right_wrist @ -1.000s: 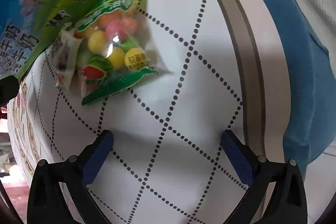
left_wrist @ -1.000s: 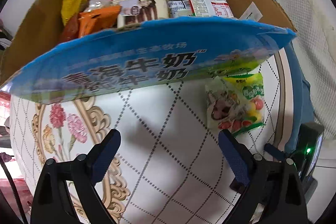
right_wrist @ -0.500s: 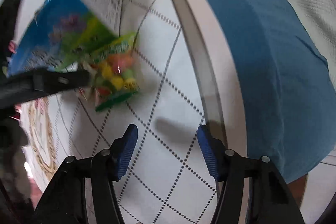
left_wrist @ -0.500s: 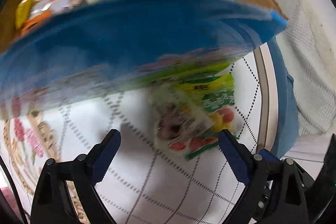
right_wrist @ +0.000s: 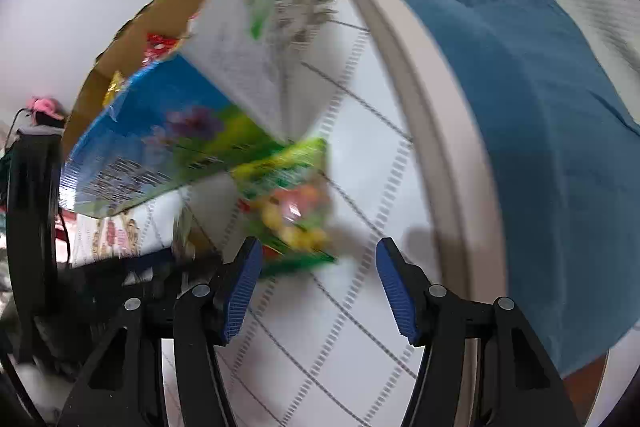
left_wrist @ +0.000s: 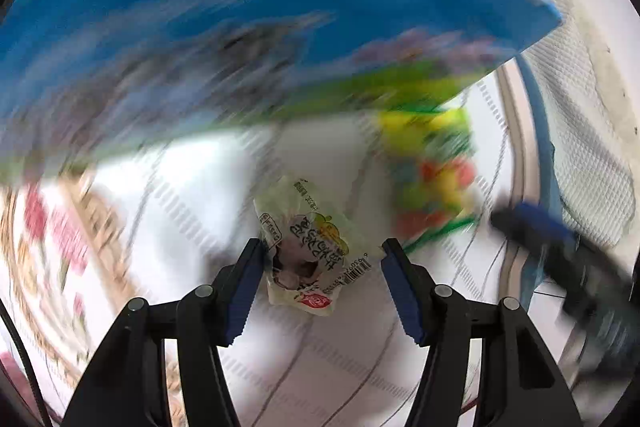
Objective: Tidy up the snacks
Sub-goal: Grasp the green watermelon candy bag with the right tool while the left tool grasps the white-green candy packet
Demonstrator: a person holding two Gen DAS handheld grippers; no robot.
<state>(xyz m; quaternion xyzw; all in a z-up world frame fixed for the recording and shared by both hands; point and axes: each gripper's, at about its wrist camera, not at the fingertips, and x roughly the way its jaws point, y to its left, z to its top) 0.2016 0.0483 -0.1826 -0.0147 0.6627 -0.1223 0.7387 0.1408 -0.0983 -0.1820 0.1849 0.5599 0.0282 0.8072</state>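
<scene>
A small whitish snack packet [left_wrist: 308, 251] sits sharp between the fingers of my left gripper [left_wrist: 322, 283], while all behind it is blurred. The jaws are partly closed around it, the left pad touching, a gap showing at the right pad. A green bag of coloured candies [left_wrist: 432, 183] lies on the white diamond-patterned table [left_wrist: 200, 187] to its right, and also shows in the right wrist view [right_wrist: 292, 203]. My right gripper [right_wrist: 318, 279] is half open and empty, just in front of the candy bag. The blue-fronted cardboard box [left_wrist: 260, 7] of snacks stands behind.
The box [right_wrist: 160, 135] holds several snack packets. The table's curved rim [right_wrist: 448, 155] runs along the right, with blue cloth [right_wrist: 540, 127] beyond it. The other gripper appears dark at the right edge of the left wrist view [left_wrist: 568, 259].
My left gripper has moved forward and narrowed around the whitish packet, which was lying beside the candy bag. My right gripper has pulled back, narrowed, then turned toward the candy bag.
</scene>
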